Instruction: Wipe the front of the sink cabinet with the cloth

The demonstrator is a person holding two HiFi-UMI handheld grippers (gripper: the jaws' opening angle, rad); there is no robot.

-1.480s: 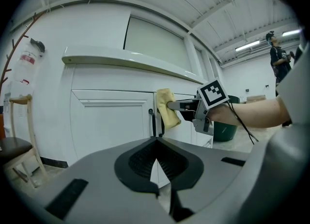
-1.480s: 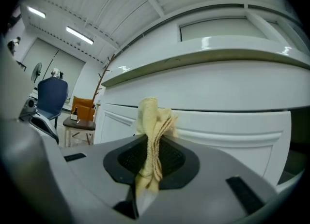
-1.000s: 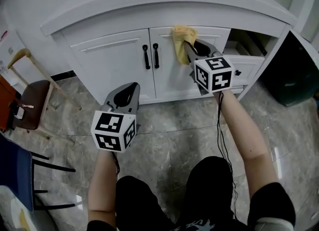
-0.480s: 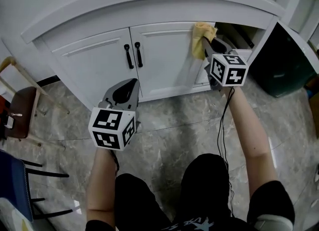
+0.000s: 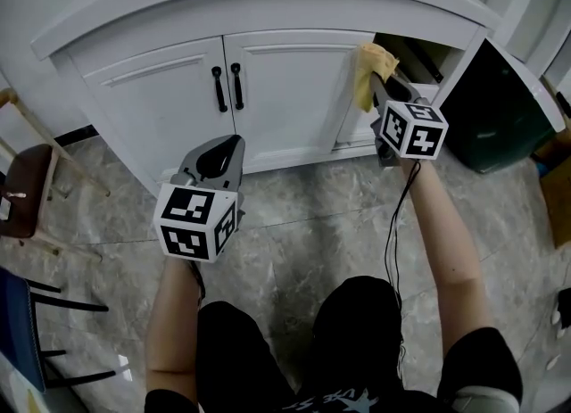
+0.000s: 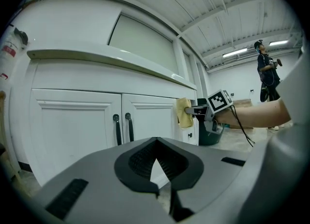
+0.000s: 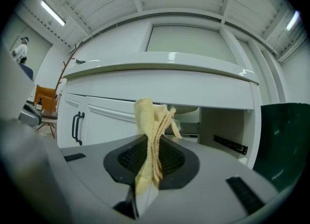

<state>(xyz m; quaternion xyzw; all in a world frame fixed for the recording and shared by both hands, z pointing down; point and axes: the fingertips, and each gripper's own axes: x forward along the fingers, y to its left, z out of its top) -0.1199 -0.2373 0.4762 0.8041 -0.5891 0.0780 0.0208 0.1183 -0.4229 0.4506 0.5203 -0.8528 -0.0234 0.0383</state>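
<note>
Two claws show: the right claw (image 5: 375, 84) pinches the yellow cloth (image 5: 369, 67) against the sink cabinet (image 5: 285, 90) door's upper right corner; the left claw (image 5: 230, 142), pressed together, holds nothing.

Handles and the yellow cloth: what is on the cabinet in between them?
Just bare white door, nothing else. The head view shows that stretch between the handles and the cloth.

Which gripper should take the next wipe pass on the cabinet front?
Right. The right gripper is shut on the cloth, up at the cabinet front beside the open compartment. The left gripper is shut, empty, and hangs lower, back from it.
</note>
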